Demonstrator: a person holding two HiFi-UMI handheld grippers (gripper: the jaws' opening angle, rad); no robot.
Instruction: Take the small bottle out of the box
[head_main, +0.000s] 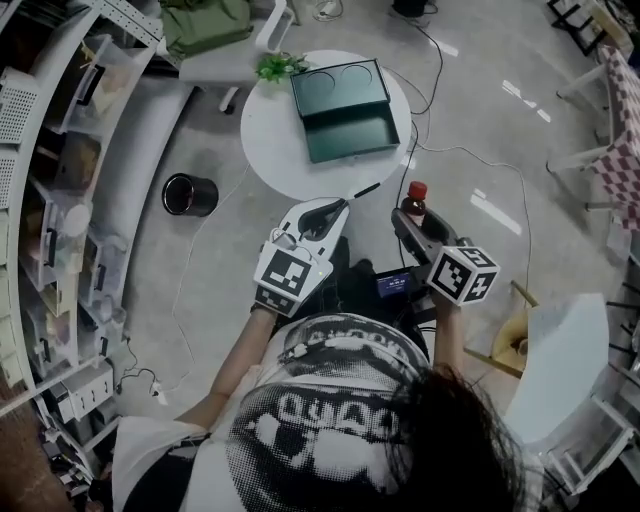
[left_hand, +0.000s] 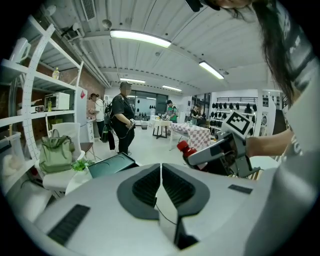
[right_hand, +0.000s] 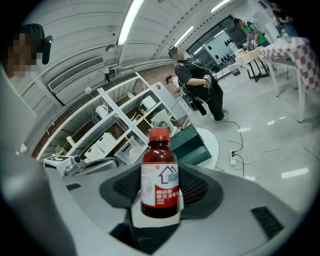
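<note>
Red-capped brown small bottle sits cap-up, long axis roughly upright, clamped between right gripper jaws, out of the box. Left gripper nearly closed, empty. Farther off, open green box on round white tabletop.

There was one small bottle, one green box with two round hollows in its far half, and one round white table under the box. Two grippers were near, the left gripper and the right gripper, each carrying one marker cube. One leafy plant sat at the table's far left edge, one black bin stood on the floor to the left, and one green bag lay far off.
</note>
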